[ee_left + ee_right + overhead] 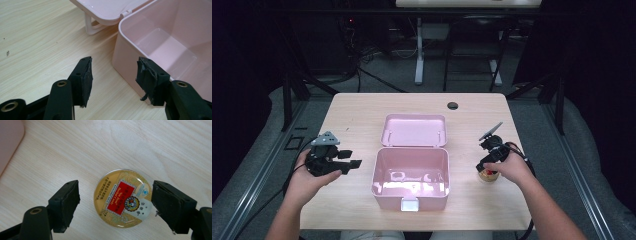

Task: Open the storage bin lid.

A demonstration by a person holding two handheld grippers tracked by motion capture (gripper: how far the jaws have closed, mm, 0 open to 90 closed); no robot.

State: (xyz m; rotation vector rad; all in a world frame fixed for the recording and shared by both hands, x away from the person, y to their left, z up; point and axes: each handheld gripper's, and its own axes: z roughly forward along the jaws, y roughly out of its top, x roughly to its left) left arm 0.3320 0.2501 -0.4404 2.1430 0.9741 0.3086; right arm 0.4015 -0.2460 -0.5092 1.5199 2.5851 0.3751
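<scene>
A pink box (411, 200) stands open at the table's middle, its lid (414, 131) laid back behind it. A round gold tin (123, 198) with a red label lies flat on the table right of the box, partly seen under the right hand (488, 174). My right gripper (115, 206) is open, pointing down with a jaw on each side of the tin, not touching it. My left gripper (353, 159) is open left of the box; in the left gripper view (113, 80) its jaws hold nothing, and the box's left wall (125, 72) sits between and beyond them.
The pale wooden table (357, 112) has a dark round hole (453, 105) at its back edge. Bare table lies left of the box and behind the lid. The box interior (175, 47) holds nothing I can see. Dark floor, cables and desk legs lie beyond.
</scene>
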